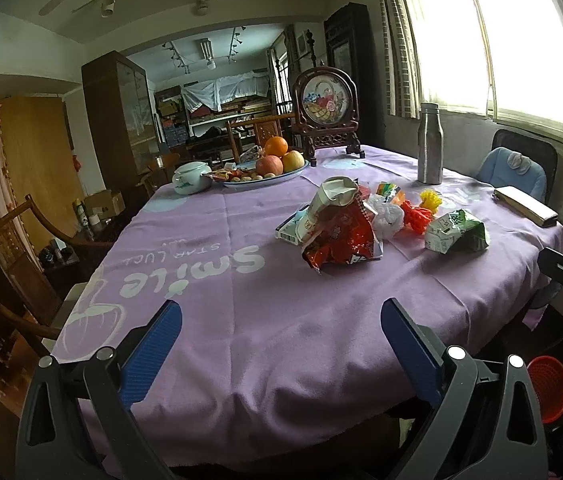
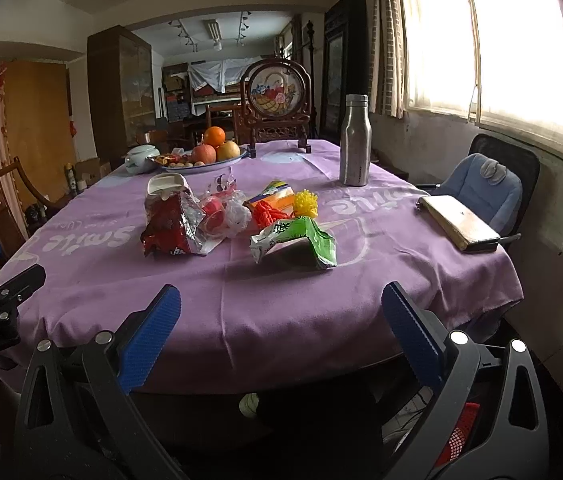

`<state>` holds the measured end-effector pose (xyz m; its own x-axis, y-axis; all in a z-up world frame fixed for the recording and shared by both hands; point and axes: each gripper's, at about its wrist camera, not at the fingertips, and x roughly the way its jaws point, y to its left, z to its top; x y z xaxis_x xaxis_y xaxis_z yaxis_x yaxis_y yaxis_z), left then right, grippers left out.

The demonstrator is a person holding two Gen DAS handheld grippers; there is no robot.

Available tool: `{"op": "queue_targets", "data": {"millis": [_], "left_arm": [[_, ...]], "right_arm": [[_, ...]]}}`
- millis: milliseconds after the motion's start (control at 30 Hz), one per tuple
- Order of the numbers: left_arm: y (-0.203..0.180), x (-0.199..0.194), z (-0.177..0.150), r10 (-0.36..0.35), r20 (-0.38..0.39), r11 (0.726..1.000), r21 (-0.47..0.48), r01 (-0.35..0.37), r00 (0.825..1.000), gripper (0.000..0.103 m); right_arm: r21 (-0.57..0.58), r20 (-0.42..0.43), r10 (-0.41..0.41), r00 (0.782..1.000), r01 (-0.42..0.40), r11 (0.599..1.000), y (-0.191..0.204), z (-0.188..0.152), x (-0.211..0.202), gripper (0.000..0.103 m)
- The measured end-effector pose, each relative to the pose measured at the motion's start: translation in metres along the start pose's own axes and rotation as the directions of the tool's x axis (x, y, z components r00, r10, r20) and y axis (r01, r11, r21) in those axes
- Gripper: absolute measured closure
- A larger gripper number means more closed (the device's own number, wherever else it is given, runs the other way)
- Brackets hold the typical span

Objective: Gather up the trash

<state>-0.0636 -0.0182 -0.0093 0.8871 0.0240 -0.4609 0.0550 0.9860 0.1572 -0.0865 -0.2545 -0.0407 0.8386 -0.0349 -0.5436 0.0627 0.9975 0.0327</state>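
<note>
A heap of trash lies mid-table on the purple cloth: a red snack bag [image 1: 339, 240] [image 2: 169, 226], a crushed white carton [image 1: 333, 196] [image 2: 166, 185], a white plastic wad [image 1: 387, 216] [image 2: 237, 214], red and yellow netting [image 1: 417, 216] [image 2: 305, 202] and a green-white packet [image 1: 457, 234] [image 2: 295, 242]. My left gripper [image 1: 281, 326] is open and empty over the near table edge. My right gripper [image 2: 281, 312] is open and empty at the near edge, in front of the green packet.
A steel bottle [image 2: 354, 140], a fruit plate [image 1: 265, 170], a white lidded pot [image 1: 189, 178], a framed ornament [image 1: 327, 114] and a long wallet [image 2: 457, 222] stand on the table. A red basket [image 1: 547, 386] sits on the floor at right. Chairs surround the table.
</note>
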Motion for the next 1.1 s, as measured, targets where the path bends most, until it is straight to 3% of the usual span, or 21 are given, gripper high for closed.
{"op": "queue_targets", "data": {"millis": [1100], "left_arm": [[-0.0002, 0.0031, -0.0052, 0.010, -0.018, 1.000, -0.006, -0.010, 1.000, 0.006]], "right_arm": [[-0.005, -0.022, 0.005, 1.000, -0.005, 1.000, 0.0019, -0.0060, -0.0011, 0.007]]}}
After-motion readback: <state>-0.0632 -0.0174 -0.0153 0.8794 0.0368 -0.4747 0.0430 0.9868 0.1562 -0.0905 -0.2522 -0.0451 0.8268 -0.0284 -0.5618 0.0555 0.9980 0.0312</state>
